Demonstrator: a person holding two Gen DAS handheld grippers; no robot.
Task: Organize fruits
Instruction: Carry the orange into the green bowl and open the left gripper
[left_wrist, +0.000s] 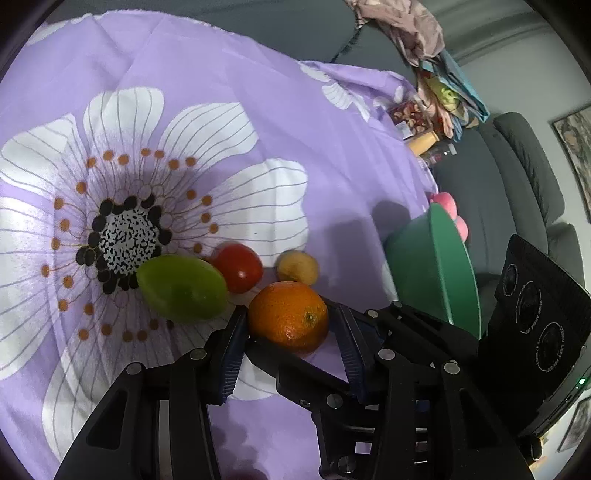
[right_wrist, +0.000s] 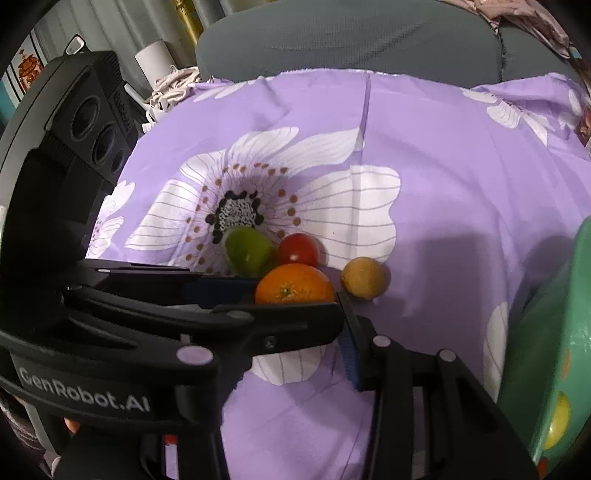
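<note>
An orange (left_wrist: 288, 316) lies on the purple flowered cloth (left_wrist: 221, 110), between the two pads of my left gripper (left_wrist: 291, 317); the pads sit at its sides with a thin gap showing. Beside it lie a green mango (left_wrist: 181, 288), a red tomato (left_wrist: 239, 267) and a small yellow fruit (left_wrist: 297, 267). A green bowl (left_wrist: 432, 273) holding pink fruit (left_wrist: 448, 206) is at the right. In the right wrist view the orange (right_wrist: 294, 285), mango (right_wrist: 248, 251), tomato (right_wrist: 298, 249) and yellow fruit (right_wrist: 362, 277) show. My right gripper (right_wrist: 301, 299) grips the bowl's rim (right_wrist: 554, 332); its left finger is hidden behind the left gripper.
A grey sofa (left_wrist: 517, 177) runs behind the cloth. Bags and packets (left_wrist: 436, 110) are piled at the cloth's far right corner. A crumpled cloth (left_wrist: 402, 26) lies on the sofa back. A white roll (right_wrist: 155, 59) stands at the left behind the cloth.
</note>
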